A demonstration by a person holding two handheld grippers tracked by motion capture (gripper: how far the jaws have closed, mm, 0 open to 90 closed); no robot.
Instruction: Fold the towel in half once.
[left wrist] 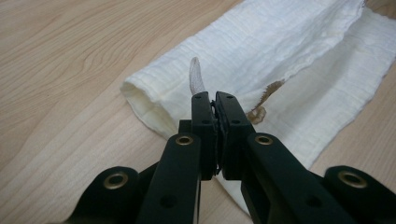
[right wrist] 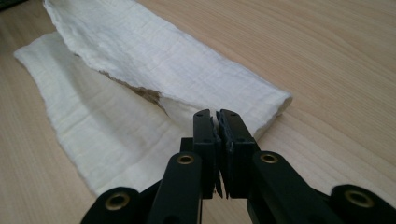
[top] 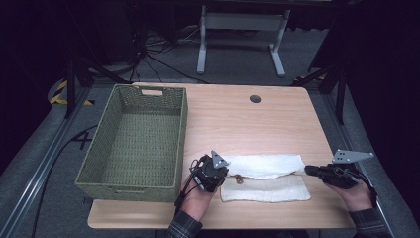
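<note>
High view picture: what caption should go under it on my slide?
Two tongs, left and right, pinch the ends of a folded white cloth towel beside a green woven basket.

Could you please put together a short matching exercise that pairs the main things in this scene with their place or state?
Things:
1. basket
2. towel
3. left gripper
4. right gripper

Descriptions:
A. white, partly folded over itself
B. pinches a corner at the cloth's basket-side end
C. green, woven, on the left of the table
D. closed on the cloth's end far from the basket

Pairs: 1-C, 2-A, 3-B, 4-D
</note>
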